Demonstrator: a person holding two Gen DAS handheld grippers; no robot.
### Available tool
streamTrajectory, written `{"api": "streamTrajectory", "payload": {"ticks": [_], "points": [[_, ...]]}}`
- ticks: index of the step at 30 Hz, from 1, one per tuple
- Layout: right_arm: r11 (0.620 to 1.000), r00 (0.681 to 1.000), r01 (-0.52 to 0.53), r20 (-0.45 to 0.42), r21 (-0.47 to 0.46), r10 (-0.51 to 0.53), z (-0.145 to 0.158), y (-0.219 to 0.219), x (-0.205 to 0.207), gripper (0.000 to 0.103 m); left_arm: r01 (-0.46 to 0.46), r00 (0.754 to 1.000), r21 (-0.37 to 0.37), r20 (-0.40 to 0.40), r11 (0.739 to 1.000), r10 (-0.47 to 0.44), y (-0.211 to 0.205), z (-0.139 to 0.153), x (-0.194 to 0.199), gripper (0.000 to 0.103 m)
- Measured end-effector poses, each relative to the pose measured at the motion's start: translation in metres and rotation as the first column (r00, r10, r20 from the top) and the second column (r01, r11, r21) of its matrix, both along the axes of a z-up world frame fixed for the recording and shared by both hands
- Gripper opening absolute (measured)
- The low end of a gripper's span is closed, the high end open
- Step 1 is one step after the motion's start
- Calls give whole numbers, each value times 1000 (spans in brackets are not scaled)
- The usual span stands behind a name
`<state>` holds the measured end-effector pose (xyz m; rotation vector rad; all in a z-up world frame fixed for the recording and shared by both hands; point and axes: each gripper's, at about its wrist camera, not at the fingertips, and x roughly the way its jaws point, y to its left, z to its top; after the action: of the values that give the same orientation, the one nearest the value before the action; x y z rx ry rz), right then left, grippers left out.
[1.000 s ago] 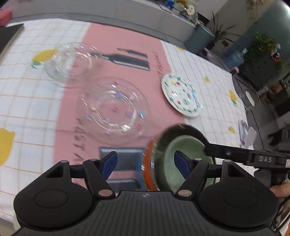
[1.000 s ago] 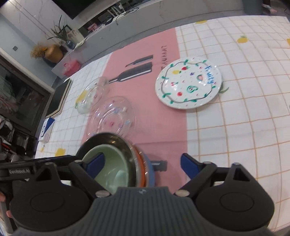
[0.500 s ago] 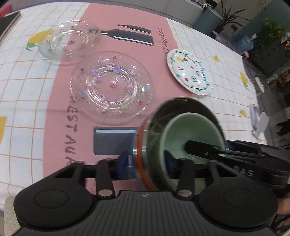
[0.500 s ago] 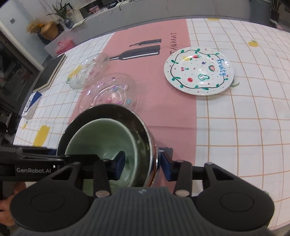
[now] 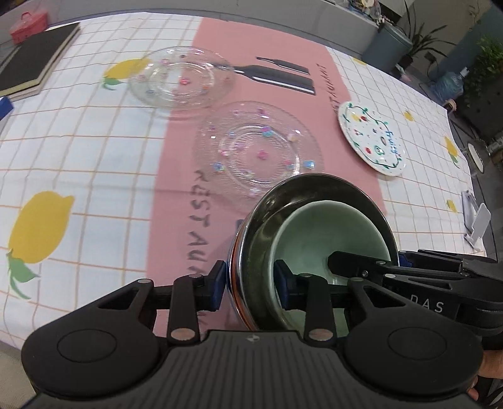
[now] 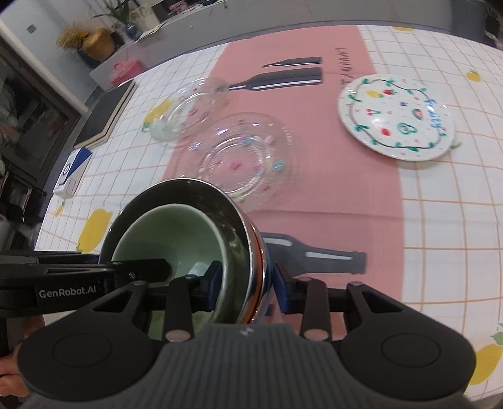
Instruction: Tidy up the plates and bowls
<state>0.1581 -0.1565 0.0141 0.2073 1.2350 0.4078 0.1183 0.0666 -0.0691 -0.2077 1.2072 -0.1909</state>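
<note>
A stack of nested bowls [image 5: 314,239], a pale green one inside a steel one with orange and blue rims beneath, is held above the cloth. My left gripper [image 5: 250,284] is shut on its left rim. My right gripper [image 6: 245,281] is shut on its opposite rim [image 6: 251,251]. Beyond the stack lie a clear glass plate with coloured dots [image 5: 257,154] [image 6: 239,160], a second clear glass plate [image 5: 182,78] [image 6: 188,107] farther left, and a white plate painted with fruit [image 5: 371,138] [image 6: 396,116] to the right.
The table carries a white checked cloth with lemons and a pink centre strip [image 5: 251,47]. A black book [image 5: 28,69] lies at the far left corner, with a red box [image 5: 28,28] behind it. A white phone stand [image 5: 478,223] sits at the right edge.
Both grippers went from open beside the bowl stack to shut on its opposite rims. The stack has risen and tilted slightly, and the views have pulled back from the plates.
</note>
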Motion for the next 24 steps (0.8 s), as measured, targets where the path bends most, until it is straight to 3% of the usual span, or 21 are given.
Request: {"api": "streamTrajectory", "payload": {"ticks": [13, 16, 19, 20, 23, 24], "points": [[998, 999, -46, 24, -38, 47, 2, 36, -6, 34, -69, 998, 66, 13, 995, 68, 20, 5, -7, 37], [999, 999, -41, 35, -7, 42, 5, 33, -5, 42, -50, 998, 90, 30, 995, 47, 17, 7, -8, 37], [998, 992, -62, 113, -7, 63, 18, 35, -9, 63, -38, 997, 115, 67, 993, 30, 16, 14, -9, 37], [998, 989, -62, 134, -8, 63, 22, 34, -9, 68, -43, 996, 116, 80, 992, 34, 17, 17, -9, 41], [999, 986, -50, 160, 14, 47, 33, 26, -6, 73, -83, 990, 101, 121, 991, 70, 23, 29, -10, 69], [999, 987, -38, 159, 27, 34, 35, 21, -3, 75, -91, 987, 86, 140, 992, 78, 26, 35, -10, 74]]}}
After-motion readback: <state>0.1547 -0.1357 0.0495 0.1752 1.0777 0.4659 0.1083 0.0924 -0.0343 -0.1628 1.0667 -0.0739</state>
